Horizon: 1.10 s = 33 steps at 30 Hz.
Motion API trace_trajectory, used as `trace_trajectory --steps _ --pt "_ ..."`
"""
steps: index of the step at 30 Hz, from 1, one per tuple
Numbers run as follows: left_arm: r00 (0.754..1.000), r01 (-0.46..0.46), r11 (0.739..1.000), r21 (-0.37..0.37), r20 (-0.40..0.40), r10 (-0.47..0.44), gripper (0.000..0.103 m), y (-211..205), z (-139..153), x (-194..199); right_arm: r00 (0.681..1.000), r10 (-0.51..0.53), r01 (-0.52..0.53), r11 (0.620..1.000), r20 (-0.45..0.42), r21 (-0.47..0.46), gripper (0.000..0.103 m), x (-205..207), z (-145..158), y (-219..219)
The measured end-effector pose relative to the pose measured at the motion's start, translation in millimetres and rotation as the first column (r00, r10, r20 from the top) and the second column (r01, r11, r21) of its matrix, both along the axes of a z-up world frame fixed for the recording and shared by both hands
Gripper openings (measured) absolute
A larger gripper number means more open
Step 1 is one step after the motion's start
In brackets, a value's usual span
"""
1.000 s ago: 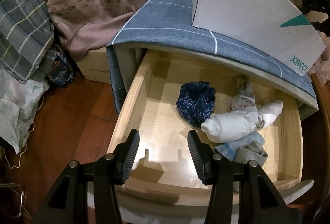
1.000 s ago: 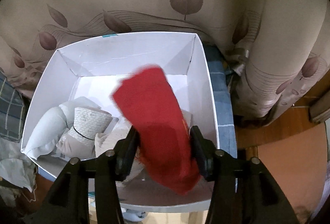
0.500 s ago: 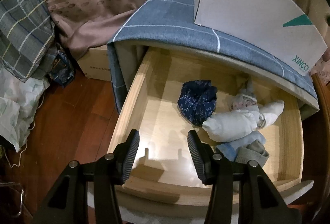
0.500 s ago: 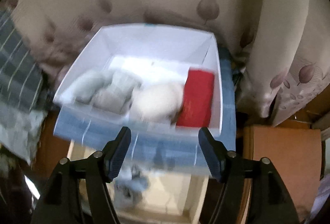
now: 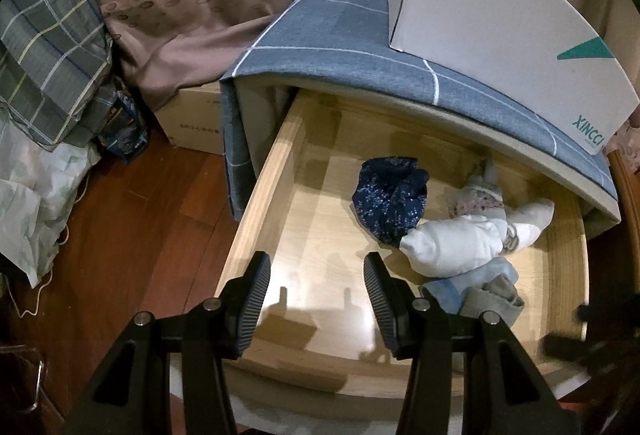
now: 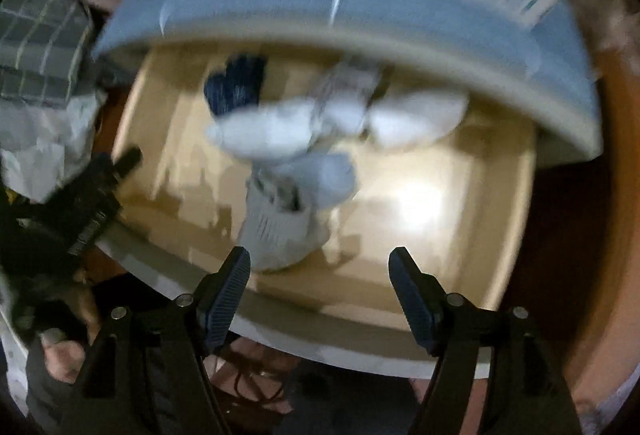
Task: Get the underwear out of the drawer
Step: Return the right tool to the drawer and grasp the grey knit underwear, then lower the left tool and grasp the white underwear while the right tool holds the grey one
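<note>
The underwear remaining in the drawer (image 5: pixel 280 171) lies bunched toward its right half: a dark blue piece (image 5: pixel 390 201), a white roll (image 5: pixel 456 243) touching it, and a grey-and-pale-blue piece (image 5: pixel 486 295) at the front. We note the right gripper (image 6: pixel 320 287), a second ago clamped on a red garment over the white box (image 5: pixel 500 35), now hangs empty with jaws apart above the drawer front; we judge one delivery done. The left gripper (image 5: pixel 316 299) stays spread over bare wood. The cabinet top (image 5: pixel 340 35) overhangs the rear; front approach is unobstructed.
</note>
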<state>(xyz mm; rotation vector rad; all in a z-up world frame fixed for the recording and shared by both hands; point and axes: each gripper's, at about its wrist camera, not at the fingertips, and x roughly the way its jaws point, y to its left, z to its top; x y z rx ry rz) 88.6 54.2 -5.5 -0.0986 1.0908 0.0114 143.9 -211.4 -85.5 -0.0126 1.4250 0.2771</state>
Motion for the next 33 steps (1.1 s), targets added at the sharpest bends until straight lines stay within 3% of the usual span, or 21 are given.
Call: trace_trajectory --steps 5,15,17,18,22,33 --pt "1.0 0.0 1.0 -0.001 0.0 0.0 0.05 -0.2 0.0 -0.1 0.998 0.001 -0.002 1.0 -0.06 -0.004 0.069 -1.8 -37.5 23.7" --pt "1.0 0.002 1.0 -0.005 -0.001 -0.002 0.05 -1.1 -0.8 0.6 0.996 -0.035 0.032 0.998 -0.078 -0.046 0.069 17.2 -72.3 48.8" --pt "1.0 0.004 1.0 -0.006 -0.002 -0.004 0.05 -1.4 -1.3 1.0 0.996 -0.043 0.039 0.998 -0.08 -0.048 0.063 18.8 -78.5 49.0" --pt "1.0 0.004 1.0 -0.005 -0.001 -0.004 0.05 -1.6 -1.3 1.2 0.996 -0.045 0.041 0.998 -0.081 -0.046 0.054 19.4 -80.5 48.8" --pt "1.0 0.005 1.0 -0.005 -0.002 -0.005 0.05 -2.0 -1.7 1.6 0.996 -0.058 0.055 0.997 -0.075 -0.05 0.043 18.6 -81.0 34.5" --pt "1.0 0.011 1.0 0.006 -0.004 -0.011 0.05 -4.7 -2.9 1.5 0.99 -0.136 0.129 0.982 -0.038 -0.139 0.039 6.3 -86.9 -30.4"
